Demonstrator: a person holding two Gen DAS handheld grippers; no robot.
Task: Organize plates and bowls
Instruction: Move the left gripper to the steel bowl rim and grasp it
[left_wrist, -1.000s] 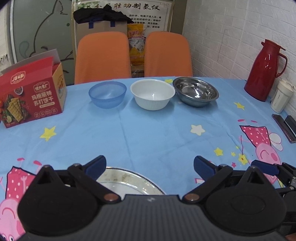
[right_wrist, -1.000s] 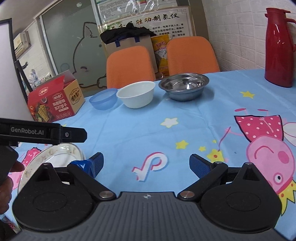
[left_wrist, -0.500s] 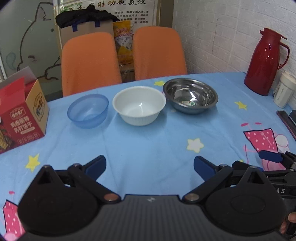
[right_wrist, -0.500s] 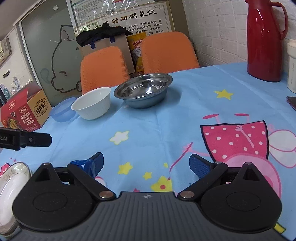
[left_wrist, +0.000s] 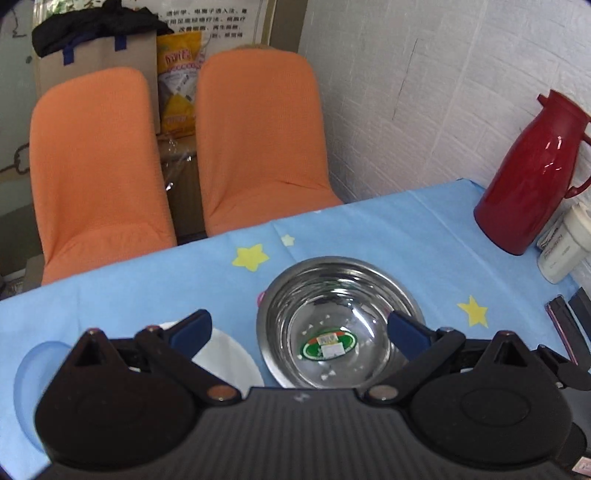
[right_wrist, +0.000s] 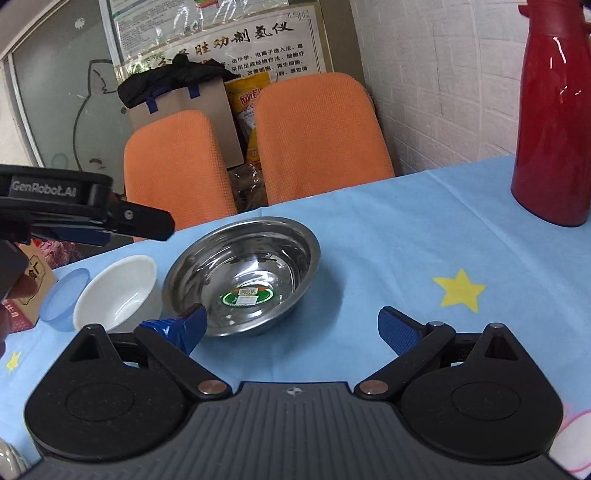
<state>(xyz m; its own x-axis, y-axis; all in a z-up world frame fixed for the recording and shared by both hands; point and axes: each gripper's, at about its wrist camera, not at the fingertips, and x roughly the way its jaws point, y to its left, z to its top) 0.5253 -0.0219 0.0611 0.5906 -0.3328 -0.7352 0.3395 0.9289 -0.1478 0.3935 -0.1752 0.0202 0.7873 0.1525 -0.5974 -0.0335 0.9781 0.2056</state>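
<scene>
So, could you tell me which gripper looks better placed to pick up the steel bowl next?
Probably the left gripper: open, its fingers frame the steel bowl. The right gripper is open too, but the bowl sits off toward its left finger.

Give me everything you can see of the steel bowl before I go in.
The shiny round stainless-steel bowl sits upright and empty on the blue star-print tablecloth, rightmost in the row, close beside the white bowl; whether they touch is unclear. It has a wide rolled rim, a mirror-like inside and a green oval sticker on the bottom. Neither tool grips it.
</scene>
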